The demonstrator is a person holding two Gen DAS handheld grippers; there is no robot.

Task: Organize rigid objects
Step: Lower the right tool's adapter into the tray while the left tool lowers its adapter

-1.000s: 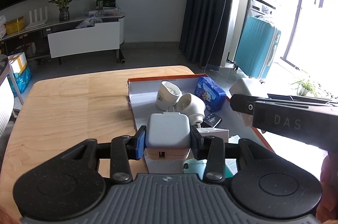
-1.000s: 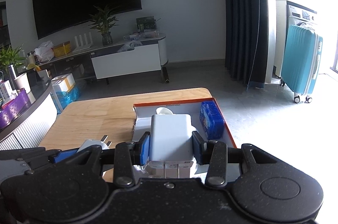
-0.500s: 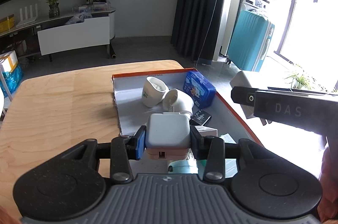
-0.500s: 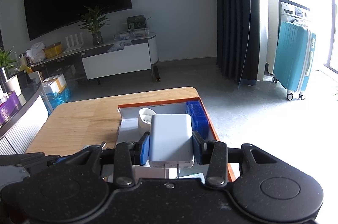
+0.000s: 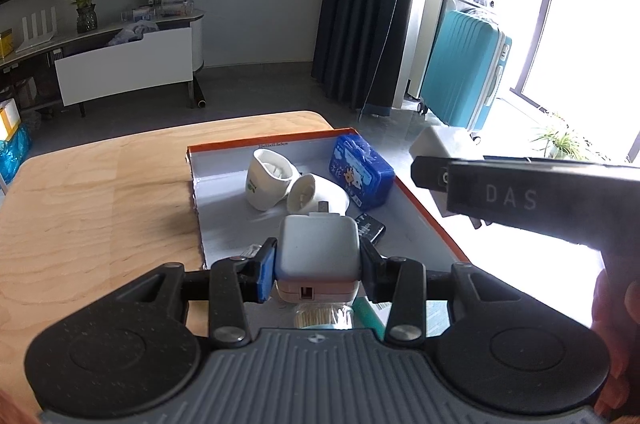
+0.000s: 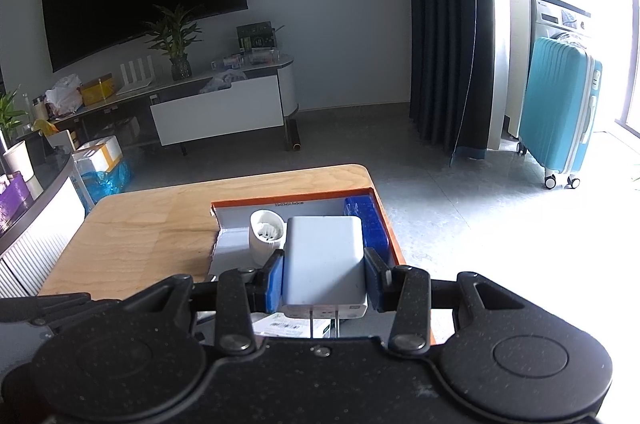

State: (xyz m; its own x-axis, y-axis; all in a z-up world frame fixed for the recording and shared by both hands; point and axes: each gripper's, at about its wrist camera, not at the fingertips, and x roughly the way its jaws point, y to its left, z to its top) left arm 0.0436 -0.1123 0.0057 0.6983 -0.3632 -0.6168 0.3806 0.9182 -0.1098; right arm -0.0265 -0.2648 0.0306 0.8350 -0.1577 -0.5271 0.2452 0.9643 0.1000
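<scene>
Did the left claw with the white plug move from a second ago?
Yes. The left claw, shut on the white plug, has slid rightward over the orange-edged box: the box and the blue tin now sit further left and nearer in its view.

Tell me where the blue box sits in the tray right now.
The blue box lies in the orange-rimmed tray's far right corner, beside two white cups; the right wrist view shows it against the right wall.

orange-rimmed tray [image 5: 436,220] on wooden table [image 5: 100,207]
</scene>
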